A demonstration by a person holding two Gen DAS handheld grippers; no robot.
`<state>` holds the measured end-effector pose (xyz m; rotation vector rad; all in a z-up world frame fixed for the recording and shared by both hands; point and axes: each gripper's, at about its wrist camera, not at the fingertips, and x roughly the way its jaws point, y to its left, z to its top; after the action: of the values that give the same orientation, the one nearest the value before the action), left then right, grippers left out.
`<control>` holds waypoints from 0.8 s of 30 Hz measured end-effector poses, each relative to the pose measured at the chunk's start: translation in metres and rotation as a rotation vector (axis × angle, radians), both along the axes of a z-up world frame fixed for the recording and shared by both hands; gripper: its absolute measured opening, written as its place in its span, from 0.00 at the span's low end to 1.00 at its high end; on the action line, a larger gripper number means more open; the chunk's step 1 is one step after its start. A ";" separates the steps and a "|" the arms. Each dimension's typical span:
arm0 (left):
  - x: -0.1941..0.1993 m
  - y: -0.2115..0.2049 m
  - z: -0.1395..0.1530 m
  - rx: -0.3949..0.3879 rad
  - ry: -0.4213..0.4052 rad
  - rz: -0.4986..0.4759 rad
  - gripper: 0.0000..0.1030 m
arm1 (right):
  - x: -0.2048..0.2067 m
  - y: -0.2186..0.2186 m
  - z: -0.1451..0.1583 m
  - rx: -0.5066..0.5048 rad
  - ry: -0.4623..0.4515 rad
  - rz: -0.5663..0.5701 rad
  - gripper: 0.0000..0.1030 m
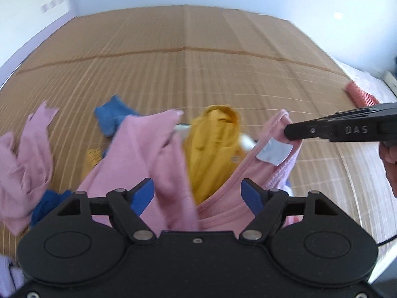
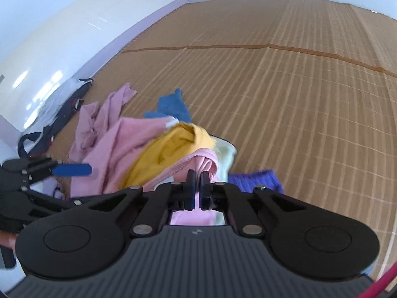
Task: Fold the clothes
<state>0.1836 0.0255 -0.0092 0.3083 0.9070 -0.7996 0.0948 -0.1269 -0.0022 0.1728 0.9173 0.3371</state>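
Pink garment (image 2: pixel 139 146) cloth sits clamped at its collar edge between the pressed-together jaws of the right gripper (image 2: pixel 198 181), heaped with a yellow garment (image 2: pixel 163 154) on the woven mat (image 2: pixel 297 99). Left gripper (image 1: pixel 198 193) stands wide apart over the pink folds, pinching nothing. With one hold only, lifting may drag the tangled yellow piece along or let the thin edge slip.

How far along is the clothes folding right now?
Nothing looks folded yet: the pink garment, yellow one and blue one lie crumpled in a heap on the mat. In hand: the right gripper is shut on the pink garment's edge near its label; the left gripper is open, with pink cloth between its fingers. Left: spreading and folding everything.
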 end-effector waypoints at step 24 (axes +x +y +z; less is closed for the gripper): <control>-0.092 -0.060 -0.038 0.033 0.159 -0.345 0.29 | -0.095 -0.098 -0.011 -0.131 0.075 -0.125 0.03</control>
<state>0.0911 -0.0349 -0.0474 0.4424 1.0320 -1.1397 -0.0005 -0.2253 -0.0135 0.1225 0.9950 0.1552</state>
